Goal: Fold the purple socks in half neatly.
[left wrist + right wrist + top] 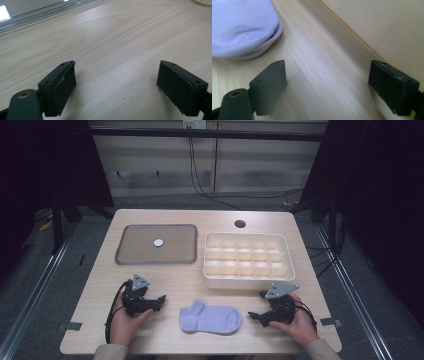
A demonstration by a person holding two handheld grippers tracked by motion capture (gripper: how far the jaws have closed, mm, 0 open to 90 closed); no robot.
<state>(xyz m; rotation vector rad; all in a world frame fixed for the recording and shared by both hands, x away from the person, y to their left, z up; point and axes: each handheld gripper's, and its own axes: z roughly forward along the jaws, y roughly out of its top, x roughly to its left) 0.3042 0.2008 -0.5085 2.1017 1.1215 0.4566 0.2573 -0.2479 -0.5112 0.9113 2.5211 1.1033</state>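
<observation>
Your lilac sock lies flat near the bench's near edge, between your two tongs. Your left tongs rest just left of it, your right tongs just right; both gape wide and hold nothing. Farther off sits the white compartment box.

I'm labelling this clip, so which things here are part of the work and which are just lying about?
In the work:
- lilac sock, flat between the grippers
- left gripper, open, empty
- right gripper, open, empty

Lying about, likely:
- compartment box
- grey tray
- small white disc on the tray
</observation>
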